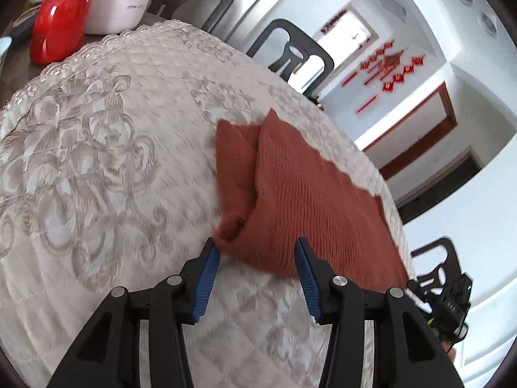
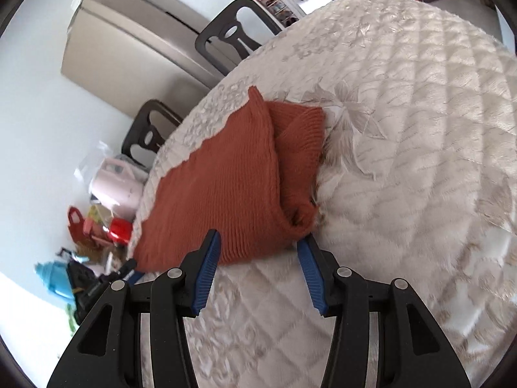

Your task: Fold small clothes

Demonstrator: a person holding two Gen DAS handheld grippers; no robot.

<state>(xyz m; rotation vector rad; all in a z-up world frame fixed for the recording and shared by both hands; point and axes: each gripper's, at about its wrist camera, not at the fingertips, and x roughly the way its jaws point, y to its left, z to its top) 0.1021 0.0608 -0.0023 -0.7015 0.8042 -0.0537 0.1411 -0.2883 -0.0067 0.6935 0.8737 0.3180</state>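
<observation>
With both grippers, left [image 1: 257,249] and right [image 2: 260,242], wide open and empty, apparently the rust-red knitted garment [image 1: 300,194] should be gripped at its near hem corners.

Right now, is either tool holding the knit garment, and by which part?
Neither. The left tool and right tool are open at the near edge of the rust knit garment.

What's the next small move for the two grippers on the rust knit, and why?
Probably close both on the near hem. The left gripper and right gripper are open, each straddling a near corner of the partly folded rust knit on the quilted cloth.
</observation>
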